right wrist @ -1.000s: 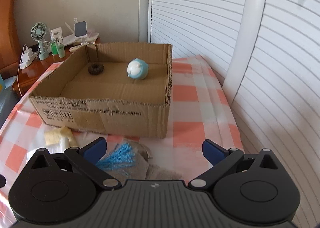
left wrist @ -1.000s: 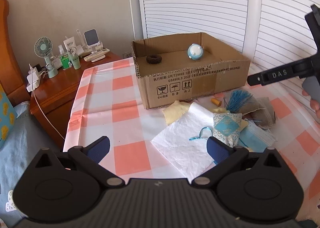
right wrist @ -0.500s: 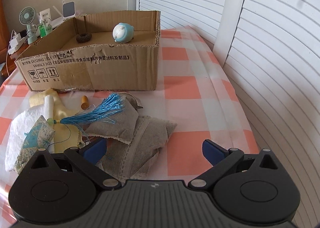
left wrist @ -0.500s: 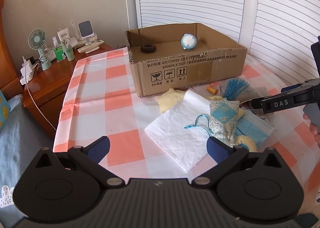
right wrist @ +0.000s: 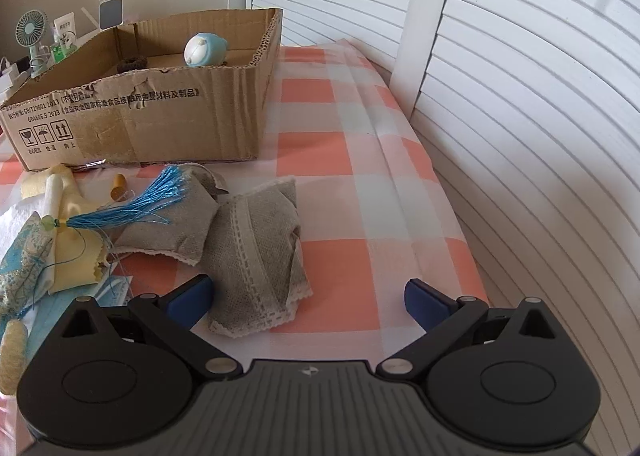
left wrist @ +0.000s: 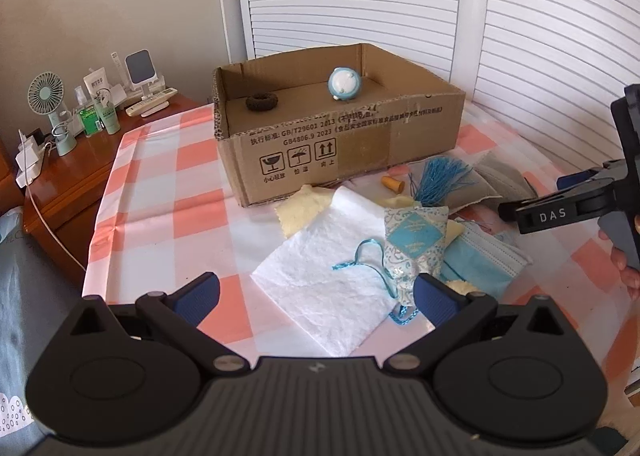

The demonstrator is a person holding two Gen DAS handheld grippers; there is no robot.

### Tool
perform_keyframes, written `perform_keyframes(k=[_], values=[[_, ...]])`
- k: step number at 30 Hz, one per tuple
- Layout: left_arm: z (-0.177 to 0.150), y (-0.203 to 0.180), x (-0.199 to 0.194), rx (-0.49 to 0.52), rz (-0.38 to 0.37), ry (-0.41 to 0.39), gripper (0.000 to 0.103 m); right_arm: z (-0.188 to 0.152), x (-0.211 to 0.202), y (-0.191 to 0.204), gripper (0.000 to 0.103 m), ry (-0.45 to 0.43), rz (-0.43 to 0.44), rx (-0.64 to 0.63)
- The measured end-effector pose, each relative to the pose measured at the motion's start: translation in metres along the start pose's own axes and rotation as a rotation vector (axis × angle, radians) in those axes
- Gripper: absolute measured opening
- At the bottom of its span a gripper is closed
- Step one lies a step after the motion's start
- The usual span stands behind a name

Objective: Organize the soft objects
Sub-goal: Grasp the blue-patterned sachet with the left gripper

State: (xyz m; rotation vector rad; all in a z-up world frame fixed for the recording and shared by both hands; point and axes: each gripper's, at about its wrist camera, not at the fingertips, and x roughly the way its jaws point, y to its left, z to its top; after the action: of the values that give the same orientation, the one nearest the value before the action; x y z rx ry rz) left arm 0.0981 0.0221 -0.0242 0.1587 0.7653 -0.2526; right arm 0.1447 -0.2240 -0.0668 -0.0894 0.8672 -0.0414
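Note:
A cardboard box (left wrist: 352, 152) (right wrist: 160, 124) stands on the checked cloth, holding a blue-white plush ball (left wrist: 345, 83) (right wrist: 205, 49) and a dark ring (left wrist: 261, 101). In front of it lies a pile: white tissue (left wrist: 332, 288), patterned sachet (left wrist: 416, 240) with blue tassel (right wrist: 132, 204), yellow cloths (left wrist: 304, 208), blue face mask (left wrist: 480, 260), two grey lace pouches (right wrist: 256, 252). My left gripper (left wrist: 316, 296) hovers open over the tissue. My right gripper (right wrist: 306, 296) hangs open just above the nearer grey pouch, which lies by its left finger.
A wooden nightstand (left wrist: 76, 176) at the left carries a small fan (left wrist: 48, 92), bottles and a phone stand. White louvred doors (right wrist: 520, 96) run along the right and back. A small orange stopper (left wrist: 393, 184) lies near the box. The cloth's left edge drops to bedding.
Both grippers have pulled back from the box and lowered toward the pile. The right one came down over the grey pouches; the left one drew back over the tissue. Both stayed open.

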Motion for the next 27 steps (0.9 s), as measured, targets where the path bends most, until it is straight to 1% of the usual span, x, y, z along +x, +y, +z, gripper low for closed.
perform_keyframes(k=[5, 11, 13, 15, 16, 17, 18, 19, 21, 24, 25, 27], values=[[0.005, -0.012, 0.011, 0.019, -0.023, 0.01, 0.102, -0.007, 0.001, -0.006, 0.103, -0.028, 0.028, -0.005], [0.012, -0.019, 0.024, -0.026, -0.107, 0.015, 0.102, -0.011, 0.002, -0.009, 0.103, -0.05, 0.056, -0.017], [0.014, -0.023, 0.028, -0.026, -0.109, 0.01, 0.102, -0.012, 0.001, -0.01, 0.103, -0.059, 0.065, -0.025], [0.016, -0.028, 0.031, -0.028, -0.109, 0.007, 0.096, -0.014, 0.001, -0.011, 0.103, -0.066, 0.074, -0.029], [0.017, -0.029, 0.033, -0.03, -0.121, 0.008, 0.094, -0.014, 0.001, -0.012, 0.103, -0.068, 0.079, -0.029], [0.017, -0.031, 0.035, -0.033, -0.136, 0.01, 0.087, -0.014, 0.001, -0.012, 0.103, -0.07, 0.082, -0.029], [0.018, -0.032, 0.036, -0.039, -0.147, 0.015, 0.078, -0.014, 0.001, -0.012, 0.103, -0.071, 0.084, -0.031], [0.018, -0.033, 0.038, -0.042, -0.155, 0.022, 0.074, -0.014, 0.001, -0.012, 0.103, -0.073, 0.086, -0.033], [0.019, -0.035, 0.043, -0.051, -0.166, 0.037, 0.06, -0.015, 0.0, -0.012, 0.103, -0.077, 0.089, -0.034], [0.018, -0.035, 0.047, -0.069, -0.177, 0.047, 0.053, -0.017, -0.001, -0.014, 0.103, -0.083, 0.094, -0.037], [0.018, -0.035, 0.048, -0.073, -0.179, 0.049, 0.052, -0.018, -0.001, -0.014, 0.103, -0.085, 0.096, -0.038], [0.018, -0.035, 0.049, -0.079, -0.184, 0.054, 0.042, -0.018, -0.001, -0.014, 0.103, -0.087, 0.098, -0.04]])
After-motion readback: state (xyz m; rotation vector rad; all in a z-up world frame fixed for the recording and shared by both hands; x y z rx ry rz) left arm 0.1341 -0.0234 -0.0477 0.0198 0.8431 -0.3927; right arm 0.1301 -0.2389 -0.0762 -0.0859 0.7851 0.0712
